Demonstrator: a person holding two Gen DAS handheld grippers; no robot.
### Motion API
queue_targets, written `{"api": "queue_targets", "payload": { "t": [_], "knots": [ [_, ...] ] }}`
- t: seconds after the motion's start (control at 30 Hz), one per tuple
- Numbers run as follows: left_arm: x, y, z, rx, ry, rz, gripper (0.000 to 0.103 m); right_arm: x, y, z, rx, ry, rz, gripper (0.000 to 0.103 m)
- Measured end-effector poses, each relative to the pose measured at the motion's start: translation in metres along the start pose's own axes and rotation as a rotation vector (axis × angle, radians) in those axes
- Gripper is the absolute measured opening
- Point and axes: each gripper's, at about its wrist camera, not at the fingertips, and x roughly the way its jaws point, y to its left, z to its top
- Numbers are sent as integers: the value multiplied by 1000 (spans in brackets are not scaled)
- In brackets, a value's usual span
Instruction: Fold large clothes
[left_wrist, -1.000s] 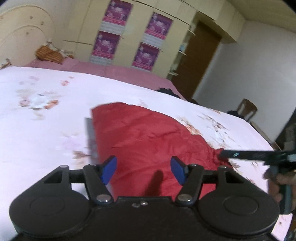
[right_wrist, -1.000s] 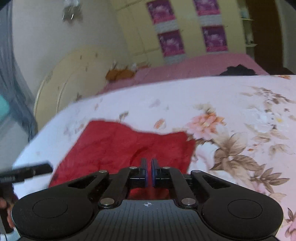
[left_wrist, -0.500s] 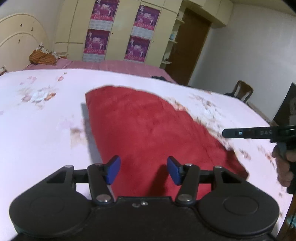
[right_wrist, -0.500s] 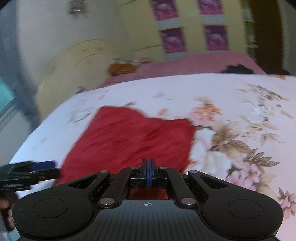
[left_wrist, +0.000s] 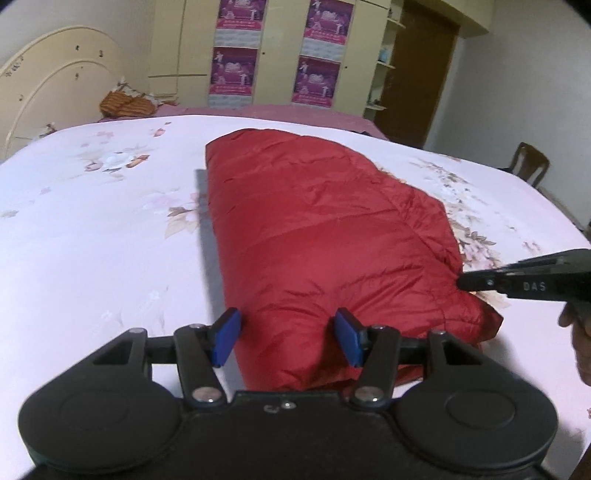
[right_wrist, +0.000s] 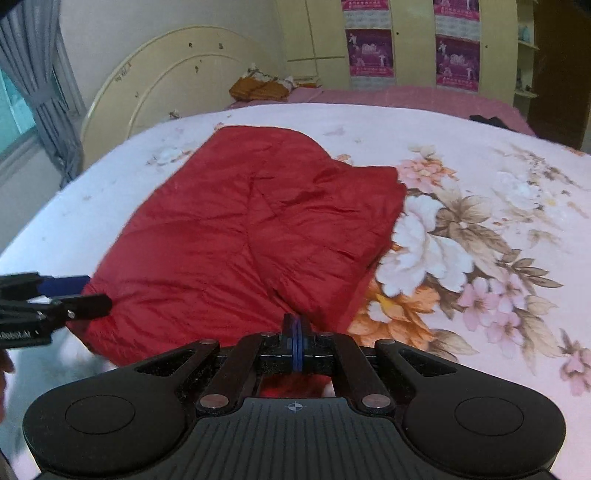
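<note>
A red quilted jacket (left_wrist: 325, 240) lies folded on the floral bed sheet (left_wrist: 92, 229); it also shows in the right wrist view (right_wrist: 240, 236). My left gripper (left_wrist: 286, 338) is open, its blue pads either side of the jacket's near edge, not closed on it. My right gripper (right_wrist: 295, 341) has its pads pressed together at the jacket's near right edge; no fabric shows between them. The right gripper also shows at the right in the left wrist view (left_wrist: 517, 282), and the left gripper shows at the left in the right wrist view (right_wrist: 55, 299).
A cream headboard (right_wrist: 177, 85) stands at the bed's far left. An orange cushion (left_wrist: 127, 103) lies at the back. A wardrobe with purple posters (left_wrist: 277, 51), a brown door (left_wrist: 421, 70) and a wooden chair (left_wrist: 528, 162) stand beyond the bed.
Both grippers moved in lower toward the jacket's near edge. The jacket now lies flatter and fills more of both views. The left stays open, the right stays shut.
</note>
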Motion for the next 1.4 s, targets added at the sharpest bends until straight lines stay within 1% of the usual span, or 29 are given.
{"api": "queue_targets", "payload": {
  "t": [0.07, 0.13, 0.23, 0.37, 0.4, 0.43, 0.47, 0.5, 0.53, 0.57, 0.67, 0.8, 0.9, 1.07, 1.17, 1.4],
  "knots": [
    [-3, -3, -3, -10, 3, 18, 55, -12, -3, -4, 21, -10, 1, 0],
    [-11, -8, -6, -14, -8, 28, 53, -34, -7, -8, 53, -55, 34, 0],
    [-24, -19, -13, -6, -20, 45, 53, -58, -6, -16, 46, -83, 44, 0],
    [-43, -35, -21, 2, -32, 58, 53, -89, -3, -30, 68, -113, 50, 0],
    [-50, -41, -23, 4, -40, 59, 62, -97, -3, -33, 74, -122, 51, 0],
    [-57, -46, -25, 2, -60, 73, 75, -105, -1, -36, 81, -129, 44, 1],
    [-64, -51, -28, -3, -88, 102, 100, -112, 2, -39, 85, -135, 23, 12],
    [-72, -58, -33, 0, -131, 137, 103, -119, 5, -43, 86, -147, -13, 76],
    [-78, -63, -35, 3, -140, 148, 103, -128, 8, -47, 81, -180, -51, 103],
    [-83, -68, -37, -1, -135, 144, 103, -136, 12, -53, 60, -232, -57, 102],
    [-100, -76, -43, -27, -127, 157, 103, -147, 19, -61, 53, -212, -72, 103],
    [-126, -95, -53, 2, -139, 182, 103, -171, 35, -73, 50, -243, -94, 103],
    [-143, -105, -58, -17, -140, 174, 103, -187, 49, -83, 30, -241, -127, 103],
    [-171, -119, -67, -12, -172, 184, 103, -218, 62, -105, 29, -239, -144, 103],
    [-188, -126, -74, -20, -187, 171, 103, -232, 65, -117, 34, -237, -146, 103],
    [-223, -145, -89, -10, -217, 161, 103, -273, 80, -141, 50, -272, -140, 103]
  ]
}}
